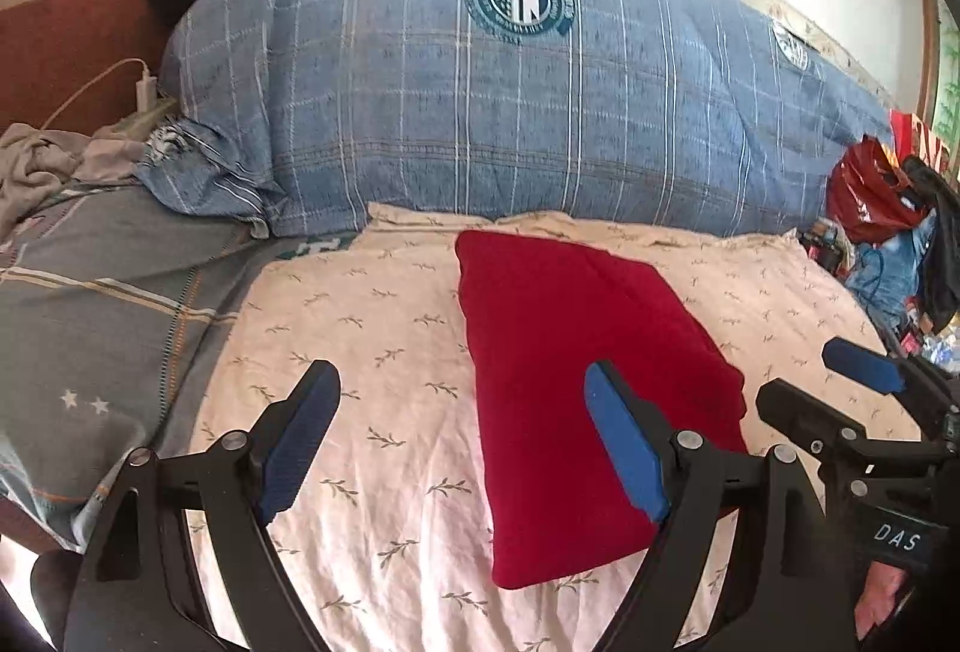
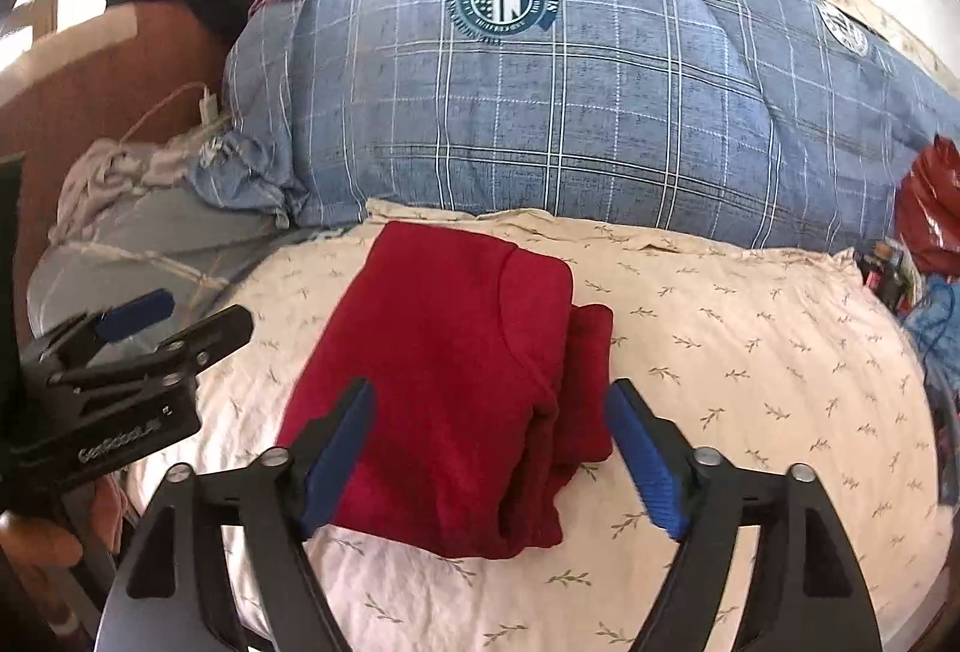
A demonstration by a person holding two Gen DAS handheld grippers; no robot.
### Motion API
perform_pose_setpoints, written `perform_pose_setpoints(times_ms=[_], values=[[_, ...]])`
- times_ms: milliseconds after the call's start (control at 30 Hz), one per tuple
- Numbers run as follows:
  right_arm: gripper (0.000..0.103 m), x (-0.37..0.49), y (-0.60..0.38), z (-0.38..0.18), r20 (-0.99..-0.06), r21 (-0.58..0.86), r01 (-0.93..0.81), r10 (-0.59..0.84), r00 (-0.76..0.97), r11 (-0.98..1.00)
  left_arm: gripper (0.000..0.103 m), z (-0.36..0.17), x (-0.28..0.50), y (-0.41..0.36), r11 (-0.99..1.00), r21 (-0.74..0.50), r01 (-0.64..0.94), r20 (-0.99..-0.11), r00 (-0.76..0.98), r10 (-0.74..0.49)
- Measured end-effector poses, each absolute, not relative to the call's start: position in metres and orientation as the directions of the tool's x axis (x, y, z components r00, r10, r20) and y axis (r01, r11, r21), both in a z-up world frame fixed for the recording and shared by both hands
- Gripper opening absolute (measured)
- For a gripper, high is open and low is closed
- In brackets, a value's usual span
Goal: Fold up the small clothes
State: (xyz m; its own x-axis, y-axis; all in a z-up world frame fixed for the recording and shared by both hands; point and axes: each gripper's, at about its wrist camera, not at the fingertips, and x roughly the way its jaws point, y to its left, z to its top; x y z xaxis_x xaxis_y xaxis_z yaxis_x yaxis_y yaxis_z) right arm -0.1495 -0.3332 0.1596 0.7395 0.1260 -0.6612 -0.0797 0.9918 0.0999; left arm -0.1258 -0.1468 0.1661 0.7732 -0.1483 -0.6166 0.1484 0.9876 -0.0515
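Note:
A red garment [image 1: 576,382] lies folded into a rough rectangle on the cream leaf-print sheet [image 1: 372,328]. In the right wrist view the red garment [image 2: 444,382] shows a layered right edge with a narrow flap sticking out. My left gripper [image 1: 462,412] hangs open above the sheet at the garment's left side, nothing between its blue pads. My right gripper [image 2: 489,430] stands open above the garment's near end, its pads apart from the cloth. Each gripper shows in the other's view: the right gripper [image 1: 840,382] at the right, the left gripper [image 2: 174,316] at the left.
A big blue plaid duvet [image 1: 510,93] is bunched along the back of the bed. Grey bedding [image 1: 96,316] and crumpled clothes [image 1: 42,166] lie at the left, by a charger and cable [image 1: 144,87]. Red bags and clutter [image 1: 876,196] crowd the right edge.

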Motion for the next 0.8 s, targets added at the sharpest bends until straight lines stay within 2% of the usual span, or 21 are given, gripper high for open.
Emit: perform_pose_setpoints(times_ms=[367, 800], values=[[0.090, -0.1540, -0.3302, 0.1677, -0.628, 0.139, -0.067, 0.140, 0.766, 0.988, 0.084, 0.1768, -0.1297, -0.1389, 0.991, -0.071, 0.115, -0.590, 0.796, -0.135], [0.090, -0.1512, -0.3275, 0.1595, -0.653, 0.125, -0.061, 0.129, 0.746, 0.990, 0.084, 0.1724, -0.1316, -0.1402, 0.992, -0.054, 0.113, -0.594, 0.795, -0.123]])
